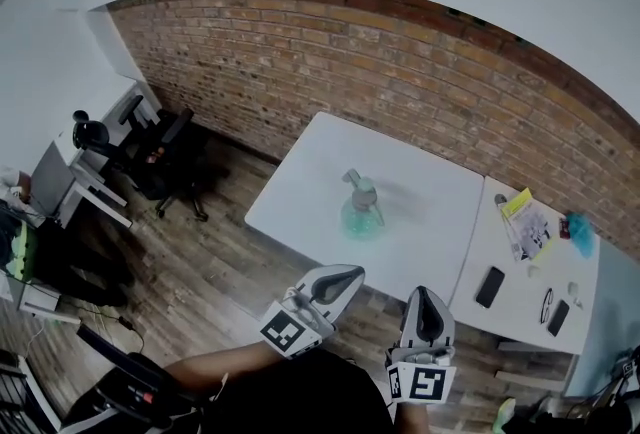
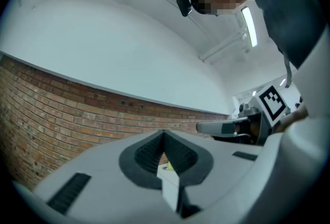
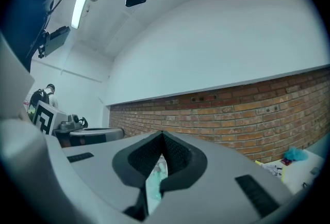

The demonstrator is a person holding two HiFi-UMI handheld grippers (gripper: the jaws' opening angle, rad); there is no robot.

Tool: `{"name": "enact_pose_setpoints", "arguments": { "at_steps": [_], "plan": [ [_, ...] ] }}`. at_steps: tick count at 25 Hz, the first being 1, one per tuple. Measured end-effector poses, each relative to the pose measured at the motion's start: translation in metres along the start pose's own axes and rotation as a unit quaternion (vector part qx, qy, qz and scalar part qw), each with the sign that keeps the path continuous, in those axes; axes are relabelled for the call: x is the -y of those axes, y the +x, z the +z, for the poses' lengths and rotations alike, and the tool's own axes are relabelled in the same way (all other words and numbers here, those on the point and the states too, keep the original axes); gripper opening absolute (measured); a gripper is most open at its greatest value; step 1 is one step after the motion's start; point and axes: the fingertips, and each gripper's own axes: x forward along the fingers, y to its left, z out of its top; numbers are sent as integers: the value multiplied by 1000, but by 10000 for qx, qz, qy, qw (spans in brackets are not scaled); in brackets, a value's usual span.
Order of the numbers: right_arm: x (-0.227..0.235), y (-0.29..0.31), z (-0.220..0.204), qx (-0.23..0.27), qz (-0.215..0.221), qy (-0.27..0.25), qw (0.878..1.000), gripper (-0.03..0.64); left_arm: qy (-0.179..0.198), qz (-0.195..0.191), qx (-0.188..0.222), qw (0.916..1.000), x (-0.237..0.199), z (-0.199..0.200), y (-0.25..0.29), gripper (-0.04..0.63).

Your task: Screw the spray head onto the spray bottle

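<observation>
Left hand-held gripper (image 1: 347, 274) and right hand-held gripper (image 1: 427, 295) both clenched shut, empty.
Ahead of both, well apart from them, the teal spray bottle (image 1: 361, 214) stands upright on the white surface (image 1: 300, 187), long axis vertical, spray head (image 1: 358, 184) on top; contents unclear.

The spray bottle (image 1: 361, 214) is standing upright on the white table (image 1: 300, 192), with the spray head (image 1: 357, 184) sitting on top. The left gripper (image 1: 350, 274) and right gripper (image 1: 425, 295) are hovering beyond the table's near edge, closed and empty, well apart from the bottle.
</observation>
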Motion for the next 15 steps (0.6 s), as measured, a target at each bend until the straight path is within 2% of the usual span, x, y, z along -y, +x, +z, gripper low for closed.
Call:
{"name": "enact_pose_setpoints", "arguments": {
  "at_steps": [9, 15],
  "plan": [
    [-3, -10, 3, 20, 79, -73, 9999, 8, -69, 106, 27, 9999, 13, -1, -8, 3],
    [1, -21, -6, -13, 64, 123, 9999, 8, -35, 158, 74, 9998, 25, 2, -16, 3]
  ]
}}
